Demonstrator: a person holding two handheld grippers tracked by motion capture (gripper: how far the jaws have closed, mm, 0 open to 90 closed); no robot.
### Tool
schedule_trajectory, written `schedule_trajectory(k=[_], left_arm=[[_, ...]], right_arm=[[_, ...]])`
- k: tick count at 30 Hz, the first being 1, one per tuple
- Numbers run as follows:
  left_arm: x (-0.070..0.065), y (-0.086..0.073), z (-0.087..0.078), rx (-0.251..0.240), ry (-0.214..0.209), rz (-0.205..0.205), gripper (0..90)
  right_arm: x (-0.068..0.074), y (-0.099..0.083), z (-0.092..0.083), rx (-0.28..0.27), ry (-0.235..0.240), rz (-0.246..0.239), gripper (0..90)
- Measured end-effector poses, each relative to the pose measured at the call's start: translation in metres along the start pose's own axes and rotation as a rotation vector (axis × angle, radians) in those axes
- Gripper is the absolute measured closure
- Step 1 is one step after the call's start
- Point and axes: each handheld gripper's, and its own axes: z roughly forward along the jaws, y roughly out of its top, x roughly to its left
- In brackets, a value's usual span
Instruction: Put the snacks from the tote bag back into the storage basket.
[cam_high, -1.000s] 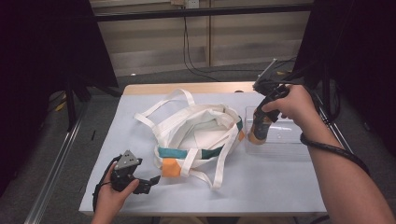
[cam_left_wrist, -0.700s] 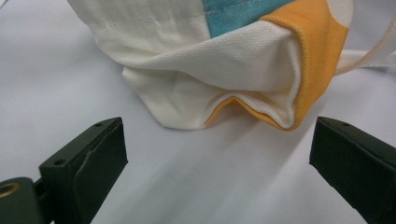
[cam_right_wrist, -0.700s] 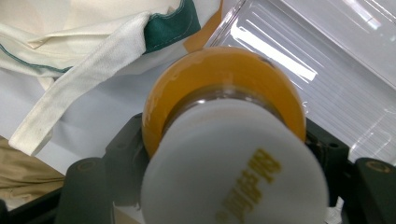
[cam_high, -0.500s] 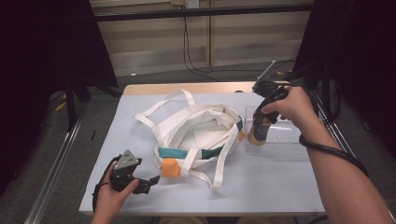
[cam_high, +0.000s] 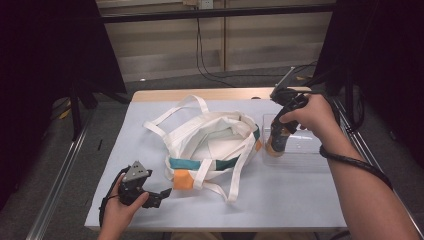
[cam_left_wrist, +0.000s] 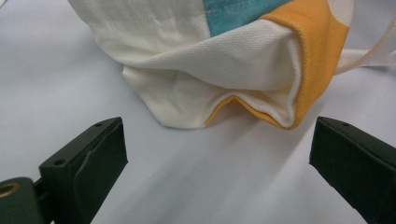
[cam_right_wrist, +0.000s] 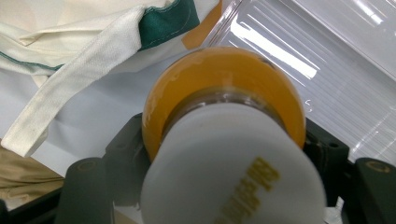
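A white tote bag with teal and orange trim lies open in the middle of the table. My left gripper rests low at the front left, its jaws open and bare, facing the bag's orange corner a short way off. In its own view the left gripper shows bare table between its jaws. My right gripper is shut on an orange bottle with a white cap, held upright at the left end of a clear plastic tray. Whether the bottle's base touches the tray is hidden.
The bag's long straps trail toward the table's back left. The tray sits near the right edge of the white table. Dark curtains and cables stand behind the table.
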Motion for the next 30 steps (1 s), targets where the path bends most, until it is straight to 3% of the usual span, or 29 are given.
schedule_trajectory(k=[22, 30], left_arm=[[-0.0012, -0.0002, 0.0008, -0.008, -0.003, -0.014, 3.7], [-0.0004, -0.0002, 0.0006, -0.002, 0.001, -0.002, 3.7]], right_arm=[[-0.0005, -0.0013, 0.0059, 0.006, 0.001, -0.006, 30.5], [-0.0008, -0.0015, 0.008, 0.01, 0.002, -0.006, 30.5]])
